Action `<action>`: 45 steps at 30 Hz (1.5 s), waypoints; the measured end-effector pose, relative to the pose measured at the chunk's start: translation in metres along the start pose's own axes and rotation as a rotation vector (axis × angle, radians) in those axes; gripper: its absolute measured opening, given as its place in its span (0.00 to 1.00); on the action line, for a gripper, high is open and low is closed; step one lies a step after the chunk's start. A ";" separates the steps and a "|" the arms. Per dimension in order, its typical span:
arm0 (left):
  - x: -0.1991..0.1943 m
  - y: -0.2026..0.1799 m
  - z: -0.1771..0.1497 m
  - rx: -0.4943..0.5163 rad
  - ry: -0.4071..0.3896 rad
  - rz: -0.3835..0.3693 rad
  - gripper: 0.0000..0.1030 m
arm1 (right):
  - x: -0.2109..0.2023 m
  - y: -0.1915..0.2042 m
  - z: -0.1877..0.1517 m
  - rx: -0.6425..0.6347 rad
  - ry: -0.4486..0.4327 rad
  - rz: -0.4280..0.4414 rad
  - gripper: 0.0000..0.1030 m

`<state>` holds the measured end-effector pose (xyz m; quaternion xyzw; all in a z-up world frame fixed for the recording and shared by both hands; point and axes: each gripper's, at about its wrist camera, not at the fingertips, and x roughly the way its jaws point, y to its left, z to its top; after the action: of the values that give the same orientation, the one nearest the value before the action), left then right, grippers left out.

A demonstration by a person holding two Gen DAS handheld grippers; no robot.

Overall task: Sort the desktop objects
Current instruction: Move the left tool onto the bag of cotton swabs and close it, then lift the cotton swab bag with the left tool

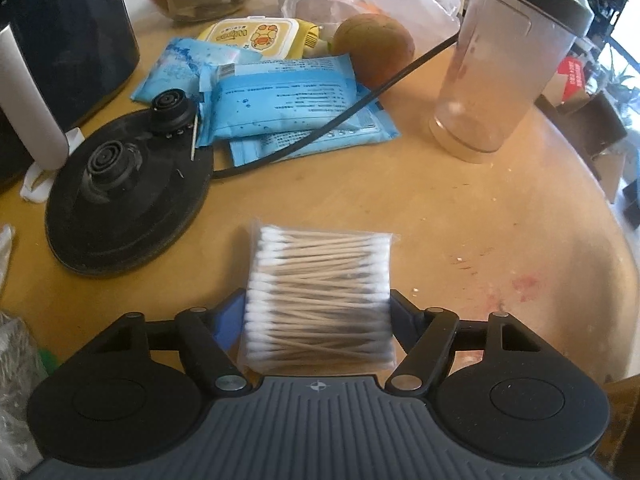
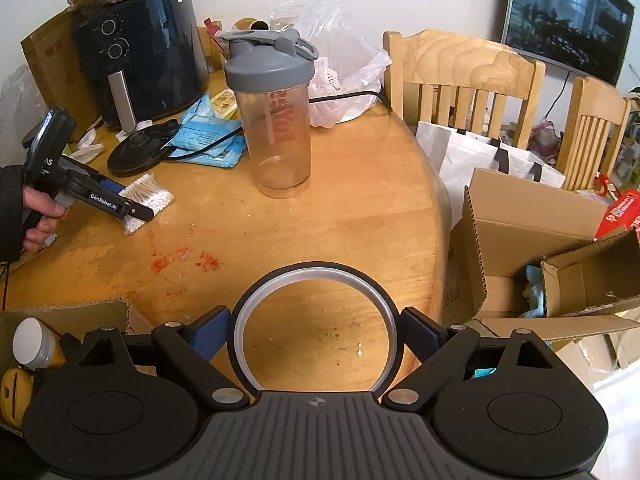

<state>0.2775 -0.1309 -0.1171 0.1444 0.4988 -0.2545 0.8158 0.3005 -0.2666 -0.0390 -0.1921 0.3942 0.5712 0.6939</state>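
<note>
Round wooden surface [image 2: 340, 208] cluttered. My left gripper [image 1: 318, 316] fingers pinch cotton swab pack [image 1: 320, 292] lying on surface near kettle base [image 1: 128, 200]. My right gripper [image 2: 316, 334] fingers clamp black ring [image 2: 316, 280] above surface.

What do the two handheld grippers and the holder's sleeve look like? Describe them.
Both the left gripper and right gripper have black linkage arms with silver pivot pins, blue textured finger pads and a ribbed grey body with a small compass mark. The left's side reads "GenRobot.AI" in white. The hand emerges from a dark sleeve.
</note>
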 end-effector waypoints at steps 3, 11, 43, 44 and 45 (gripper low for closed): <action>-0.008 -0.005 -0.002 0.009 -0.021 0.015 0.69 | 0.000 0.003 0.002 -0.013 -0.004 0.009 0.89; -0.045 -0.006 -0.005 -0.060 -0.096 0.030 0.69 | 0.002 0.011 0.011 -0.053 -0.014 0.046 0.89; -0.169 -0.036 -0.080 -0.276 -0.237 0.097 0.69 | -0.014 0.077 0.035 -0.275 -0.070 0.254 0.89; -0.173 -0.038 -0.082 -0.279 -0.239 0.099 0.69 | -0.016 0.079 0.035 -0.276 -0.073 0.257 0.89; -0.175 -0.039 -0.084 -0.285 -0.240 0.104 0.69 | -0.016 0.080 0.035 -0.279 -0.075 0.260 0.89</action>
<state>0.1287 -0.0748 0.0002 0.0216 0.4206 -0.1540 0.8938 0.2362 -0.2299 0.0101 -0.2126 0.3066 0.7119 0.5950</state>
